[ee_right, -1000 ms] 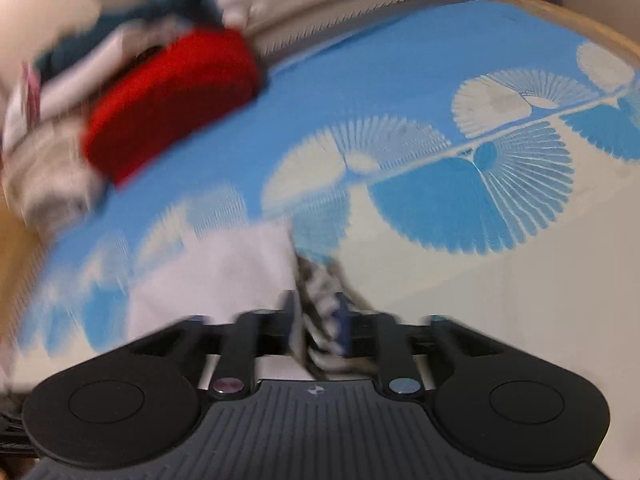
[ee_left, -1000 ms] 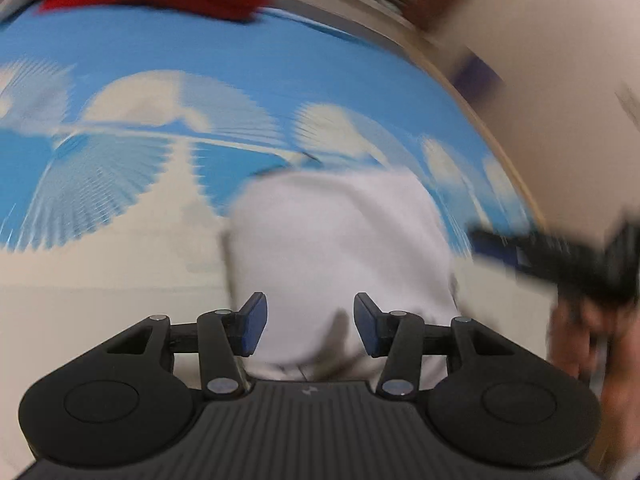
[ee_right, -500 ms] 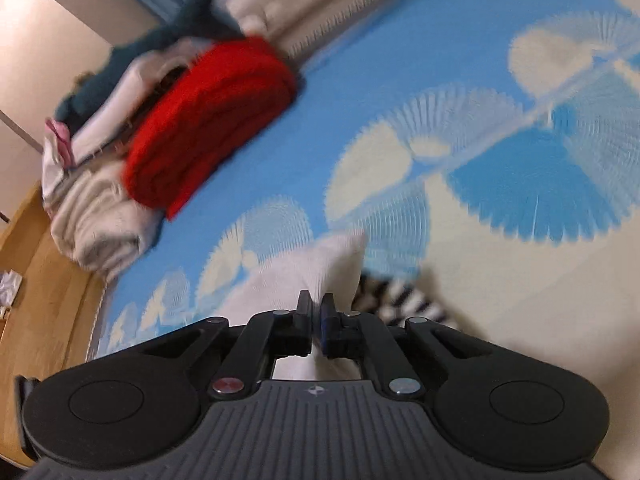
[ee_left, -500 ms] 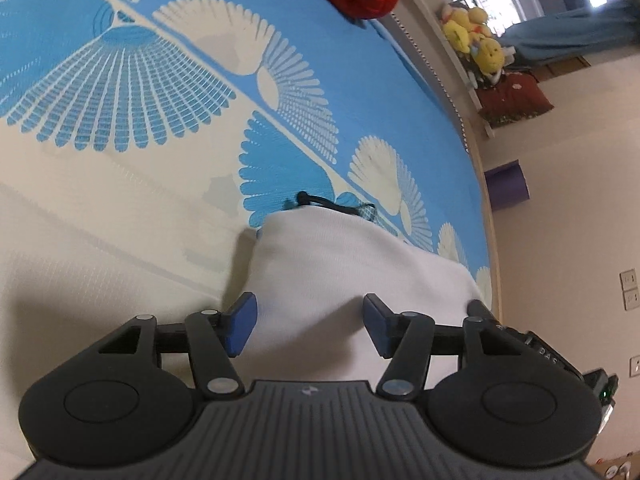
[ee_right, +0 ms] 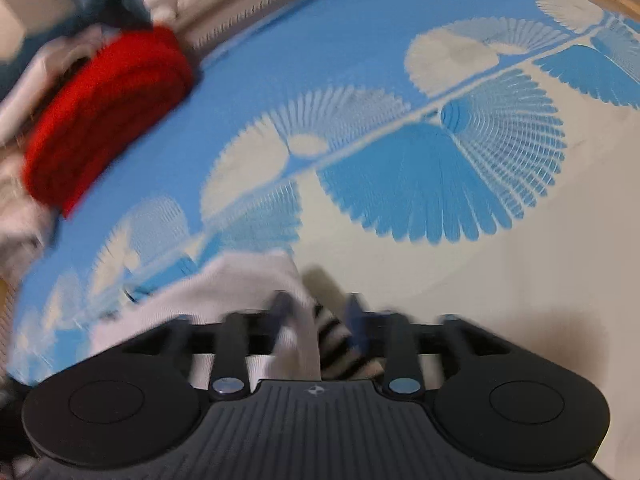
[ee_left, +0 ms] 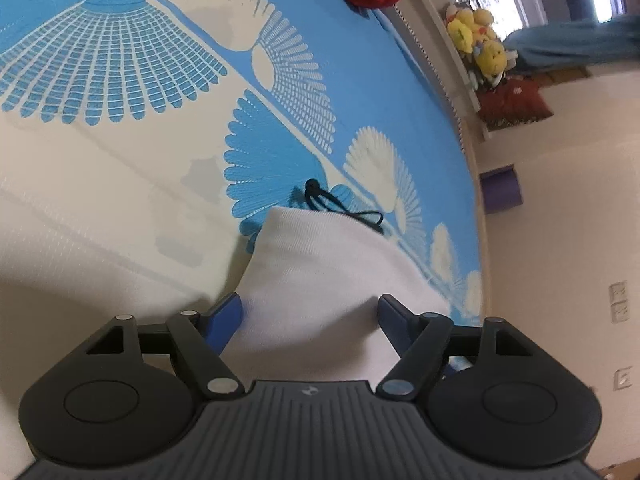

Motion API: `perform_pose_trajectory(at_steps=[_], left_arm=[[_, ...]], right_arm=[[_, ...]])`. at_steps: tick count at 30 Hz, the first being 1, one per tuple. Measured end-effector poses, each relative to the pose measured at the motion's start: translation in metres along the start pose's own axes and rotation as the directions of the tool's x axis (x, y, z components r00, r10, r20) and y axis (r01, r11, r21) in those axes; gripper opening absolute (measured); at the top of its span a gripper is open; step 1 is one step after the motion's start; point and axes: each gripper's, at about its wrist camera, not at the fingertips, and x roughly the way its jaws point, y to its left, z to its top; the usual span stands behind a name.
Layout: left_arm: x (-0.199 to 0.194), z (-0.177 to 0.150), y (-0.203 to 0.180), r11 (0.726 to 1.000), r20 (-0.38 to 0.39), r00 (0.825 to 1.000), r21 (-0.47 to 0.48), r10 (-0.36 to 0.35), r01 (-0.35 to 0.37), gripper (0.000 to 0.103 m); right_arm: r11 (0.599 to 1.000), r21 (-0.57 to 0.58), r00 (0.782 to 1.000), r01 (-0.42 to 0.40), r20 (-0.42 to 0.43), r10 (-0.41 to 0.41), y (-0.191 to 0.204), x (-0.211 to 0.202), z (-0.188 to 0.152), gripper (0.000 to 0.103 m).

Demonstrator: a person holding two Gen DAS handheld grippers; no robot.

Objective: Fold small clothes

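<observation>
Fingers (ee_left: 230,314) straddle white garment (ee_left: 320,264) — black cord (ee_left: 340,208), red knit (ee_right: 108,116) beyond.

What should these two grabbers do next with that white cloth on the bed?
Probably lift both away. The white garment lies folded on the blue patterned bedspread, the left gripper has its fingers spread wide around it, and the right gripper also looks open, though blurred.

A blue bedspread (ee_left: 360,60) printed with white fan shapes covers the bed. A rolled red knit (ee_right: 104,116) lies at its far edge, beside a blurred heap of pale laundry (ee_right: 16,208). Yellow plush toys (ee_left: 476,48) sit on a ledge above a red cushion (ee_left: 514,100). A thin black cord (ee_left: 340,206) lies on the bedspread.
</observation>
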Motion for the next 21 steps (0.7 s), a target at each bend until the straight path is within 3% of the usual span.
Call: perform_pose_trajectory(at_steps=[2,4,7,11,12,13,14,15,16,18,21], left_arm=[[0.004,-0.002,0.000,1.000,0.002,1.000,0.005,0.013,-0.013,0.082],[0.008,-0.004,0.002,1.000,0.005,1.000,-0.006,0.017,-0.017,0.082],[0.015,-0.008,0.005,1.000,-0.001,1.000,-0.012,0.020,-0.020,0.083],[0.027,-0.017,0.012,0.998,-0.001,0.999,-0.056,0.032,-0.032,0.083],[0.028,-0.018,0.013,0.998,0.004,0.999,-0.054,0.032,-0.032,0.078],[0.027,-0.018,0.012,0.998,0.010,0.999,-0.040,0.042,-0.042,0.072],[0.026,-0.018,0.009,0.998,0.017,0.999,-0.021,0.051,-0.051,0.067],[0.023,-0.019,0.005,0.998,0.025,0.998,0.000,0.057,-0.057,0.055],[0.020,-0.018,0.002,0.998,0.034,0.998,0.014,0.058,-0.059,0.044],[0.008,-0.015,-0.009,0.997,0.065,0.997,0.061,0.044,-0.048,0.039],[-0.017,-0.007,-0.031,0.984,0.158,0.987,0.173,0.015,-0.042,0.037]], right_arm=[[0.998,-0.009,0.997,-0.069,-0.032,0.068,-0.004,-0.006,0.002,0.062],[0.994,-0.010,0.985,-0.106,-0.138,0.103,-0.013,0.001,-0.004,0.065],[0.999,-0.039,0.962,-0.035,-0.274,0.023,-0.024,0.020,-0.020,0.066],[0.999,-0.023,0.959,-0.030,-0.284,0.023,-0.031,0.029,-0.026,0.072],[0.999,-0.028,0.960,-0.027,-0.281,0.018,-0.029,0.030,-0.026,0.071],[0.999,-0.035,0.961,-0.029,-0.277,0.018,-0.026,0.030,-0.027,0.067],[0.998,-0.032,0.960,-0.051,-0.276,0.041,-0.023,0.030,-0.028,0.049],[0.997,-0.011,0.958,-0.082,-0.276,0.076,-0.020,0.031,-0.029,0.028],[0.996,-0.006,0.961,-0.087,-0.265,0.082,-0.015,0.031,-0.029,0.024],[0.995,-0.053,0.970,-0.088,-0.232,0.073,-0.005,0.029,-0.030,0.013],[0.992,-0.034,0.978,-0.118,-0.175,0.111,0.006,0.023,-0.022,0.011]])
